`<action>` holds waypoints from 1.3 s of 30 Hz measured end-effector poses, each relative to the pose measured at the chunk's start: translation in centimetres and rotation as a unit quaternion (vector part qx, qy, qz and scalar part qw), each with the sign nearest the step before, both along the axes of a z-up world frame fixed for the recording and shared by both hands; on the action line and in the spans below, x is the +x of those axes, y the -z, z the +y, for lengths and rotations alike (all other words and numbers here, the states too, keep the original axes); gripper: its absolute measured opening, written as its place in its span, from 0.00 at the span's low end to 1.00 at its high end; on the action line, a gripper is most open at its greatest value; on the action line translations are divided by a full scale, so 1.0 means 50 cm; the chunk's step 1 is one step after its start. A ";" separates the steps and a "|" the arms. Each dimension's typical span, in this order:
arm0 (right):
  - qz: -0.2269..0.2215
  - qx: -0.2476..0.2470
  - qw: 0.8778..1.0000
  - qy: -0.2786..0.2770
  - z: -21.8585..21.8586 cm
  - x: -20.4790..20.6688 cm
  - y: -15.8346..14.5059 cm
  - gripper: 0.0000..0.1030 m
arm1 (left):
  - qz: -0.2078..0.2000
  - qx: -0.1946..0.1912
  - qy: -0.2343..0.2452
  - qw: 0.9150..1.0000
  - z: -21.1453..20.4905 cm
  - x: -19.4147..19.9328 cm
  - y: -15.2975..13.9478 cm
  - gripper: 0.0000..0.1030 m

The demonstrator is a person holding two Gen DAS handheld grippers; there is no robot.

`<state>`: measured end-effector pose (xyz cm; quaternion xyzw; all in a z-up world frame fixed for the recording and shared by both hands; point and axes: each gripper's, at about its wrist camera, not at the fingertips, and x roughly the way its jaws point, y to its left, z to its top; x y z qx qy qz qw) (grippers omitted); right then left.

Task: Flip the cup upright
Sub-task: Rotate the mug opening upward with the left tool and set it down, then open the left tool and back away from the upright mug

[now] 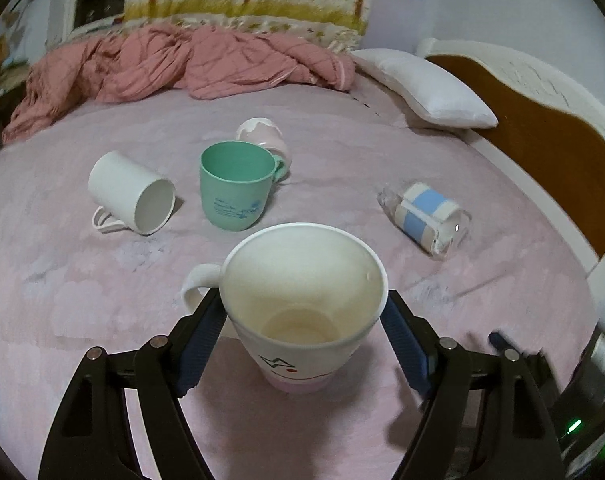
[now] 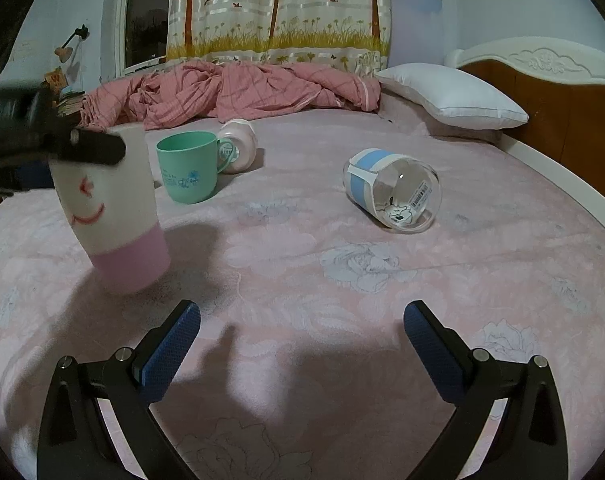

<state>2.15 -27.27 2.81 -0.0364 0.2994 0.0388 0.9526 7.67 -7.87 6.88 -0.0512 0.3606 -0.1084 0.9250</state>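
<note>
While you held the white and pink cup (image 1: pixel 302 312) in your left gripper (image 1: pixel 304 320), its blue pads (image 1: pixel 200 340) pressed on both sides of it, just under the rim. The cup stood mouth up, and its handle stuck out to the left. In the right wrist view it (image 2: pixel 114 216) looked a bit tilted, with its pink bottom at or just above the bed sheet (image 2: pixel 342 320); you could not tell if it touched.

Your right gripper (image 2: pixel 302 340) was spread wide with nothing in it. It hung over a bare part of the sheet, well apart from the cup.

Other cups lay around. A green cup (image 1: pixel 236 184) stood upright behind the one you held. A pink and white cup (image 1: pixel 264 138) lay on its side, touching the green cup's handle. A plain white cup (image 1: pixel 130 192) lay on its side to the left, its mouth facing you. A clear glass cup with a blue band (image 1: pixel 424 218) lay on its side to the right. None of them touched your cup.

Farther back sat a crumpled pink blanket (image 1: pixel 174 64) and a white pillow (image 1: pixel 422 88).
</note>
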 end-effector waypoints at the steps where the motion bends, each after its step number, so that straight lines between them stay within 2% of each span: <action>1: 0.000 0.000 1.000 0.000 0.000 0.000 0.000 1.00 | -0.006 0.008 0.006 1.000 -0.004 -0.005 0.007 0.75; 3: 0.001 0.000 1.000 0.000 0.000 0.000 0.000 1.00 | -0.010 0.021 0.013 1.000 -0.005 -0.011 0.023 0.75; 8: 0.002 -0.001 1.000 0.000 0.003 0.001 0.002 1.00 | -0.048 0.002 0.029 0.998 0.008 -0.038 0.023 0.77; 12: 0.003 -0.001 1.000 0.000 0.003 0.001 0.002 1.00 | -0.111 0.012 0.031 0.993 0.011 -0.075 -0.001 0.95; 15: 0.002 -0.001 1.000 -0.001 0.003 0.001 0.003 1.00 | -0.147 0.016 0.025 0.989 0.020 -0.094 -0.021 1.00; 18: 0.002 -0.001 1.000 -0.001 0.003 0.000 0.001 1.00 | -0.145 0.013 0.024 0.989 0.036 -0.095 -0.022 1.00; 23: -0.003 0.000 1.000 -0.010 0.008 -0.002 0.009 1.00 | -0.163 0.011 0.010 0.986 0.075 -0.126 -0.011 1.00; 30: -0.007 -0.004 1.000 -0.017 0.016 -0.004 0.008 1.00 | -0.175 0.022 -0.018 0.984 0.126 -0.174 0.035 1.00; 39: -0.010 -0.006 1.000 -0.021 0.021 -0.008 0.005 1.00 | -0.172 0.013 -0.033 0.984 0.150 -0.182 0.079 1.00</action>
